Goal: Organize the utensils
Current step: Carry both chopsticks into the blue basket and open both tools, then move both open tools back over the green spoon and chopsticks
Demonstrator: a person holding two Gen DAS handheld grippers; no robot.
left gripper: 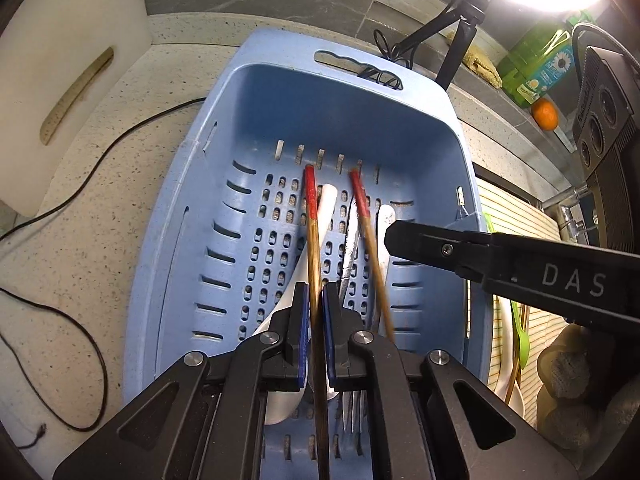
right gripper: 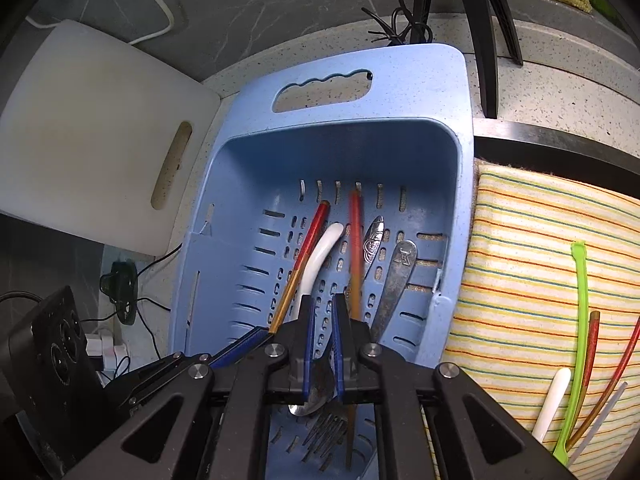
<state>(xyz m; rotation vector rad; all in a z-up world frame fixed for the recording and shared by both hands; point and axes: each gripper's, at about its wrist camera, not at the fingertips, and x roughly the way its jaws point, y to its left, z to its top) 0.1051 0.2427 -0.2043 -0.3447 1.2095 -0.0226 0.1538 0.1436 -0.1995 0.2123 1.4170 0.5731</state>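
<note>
Left tongs [left gripper: 315, 320]: pressed onto a chopstick [left gripper: 313, 236], wooden shaft with red end, held low over the basket [left gripper: 256, 96]; red end points at the far wall.

Right tongs [right gripper: 323, 320]: nearly closed above the basket [right gripper: 452, 92]; nothing visibly between the blue pads [right gripper: 307, 344]. Whether they grip anything, cannot tell. Seen from the left wrist, the right tongs [left gripper: 394, 236] reach in over the basket's right rim.

Second chopstick [left gripper: 370, 248]: red-ended, blurred, lying aslant just right of the first, tip near the far slots. In the right view it [right gripper: 354, 248] runs up the basket floor beside the right tongs.

Basket: blue, slotted, with cut-out handle, on the speckled worktop [left gripper: 120, 128]. Contents: white spoon [right gripper: 316, 264] curved beside the held chopstick [right gripper: 310, 240]; two metal handles [right gripper: 374, 240], [right gripper: 396, 280] to the right; spoon bowl [right gripper: 316, 396] and fork [right gripper: 326, 428] under the right tongs.

Striped cloth [right gripper: 540, 240]: right of the basket, touching its side. On it: green utensil [right gripper: 578, 320], white handle [right gripper: 554, 400], two red-ended chopsticks [right gripper: 591, 344], a clear stick [right gripper: 600, 420].

White board [right gripper: 80, 140]: left of the basket, leaning at the wall.

Black cables [left gripper: 80, 184]: across the worktop, left.
</note>
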